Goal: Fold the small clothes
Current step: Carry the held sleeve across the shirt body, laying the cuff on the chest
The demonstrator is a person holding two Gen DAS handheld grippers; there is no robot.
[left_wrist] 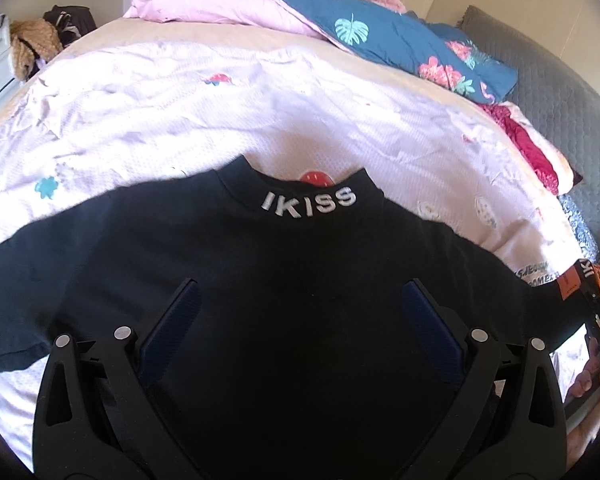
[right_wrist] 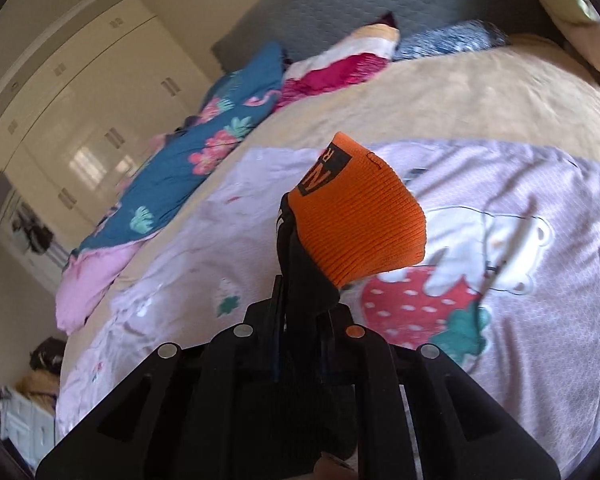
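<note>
A small black shirt (left_wrist: 236, 264) with white "IKISS" letters on its collar lies spread on the pale pink bedcover (left_wrist: 180, 112). My left gripper (left_wrist: 296, 312) is open just above the shirt's chest, its blue pads (left_wrist: 172, 324) wide apart. My right gripper (right_wrist: 300, 292) is shut on the shirt's right sleeve, whose orange ribbed cuff (right_wrist: 360, 216) sticks up past the fingers. In the left wrist view the same cuff (left_wrist: 572, 280) and right gripper show at the far right edge.
A pink and blue floral duvet (left_wrist: 340, 20) is heaped at the far end of the bed. A grey padded headboard (left_wrist: 560, 92) is at the right. Red bedding (left_wrist: 528, 140) lies beside it. White wardrobes (right_wrist: 80, 120) line the wall.
</note>
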